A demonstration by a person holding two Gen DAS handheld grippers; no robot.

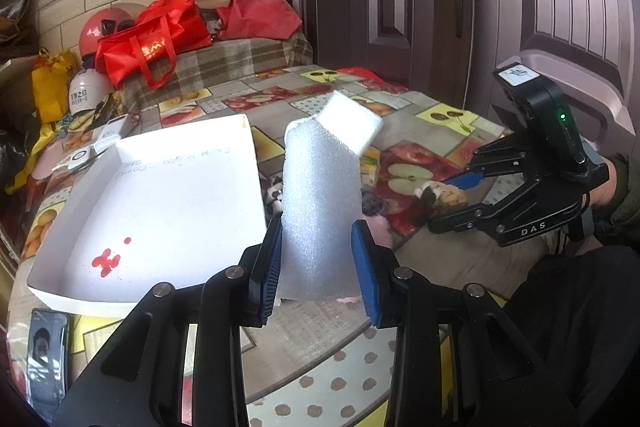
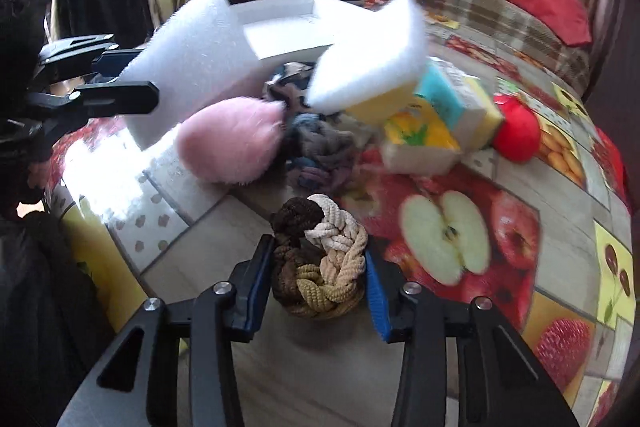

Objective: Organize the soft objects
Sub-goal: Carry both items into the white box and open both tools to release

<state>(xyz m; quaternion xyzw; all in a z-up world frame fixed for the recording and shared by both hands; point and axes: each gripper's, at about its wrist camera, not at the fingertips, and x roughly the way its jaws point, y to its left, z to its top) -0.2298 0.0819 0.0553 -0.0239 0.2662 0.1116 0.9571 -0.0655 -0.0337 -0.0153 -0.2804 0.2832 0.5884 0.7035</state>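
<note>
Early stage: white tray (image 1: pixel 168 187) centre-left, bare. Left gripper (image 1: pixel 318 259) clamped on foam sheet (image 1: pixel 320 203); right gripper (image 2: pixel 320 281) clamped on braided ring (image 2: pixel 320 259). Pink pompom (image 2: pixel 232 143), sponges (image 2: pixel 424 123) waiting mid-frame.

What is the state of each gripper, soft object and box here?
left gripper: shut on the white foam piece
white foam piece: held, lifted, bent over at its top
right gripper: shut on the braided rope ring
braided rope ring: held between the pads
white box: open, nothing soft inside
pink fluffy toy: lying on the table
</note>
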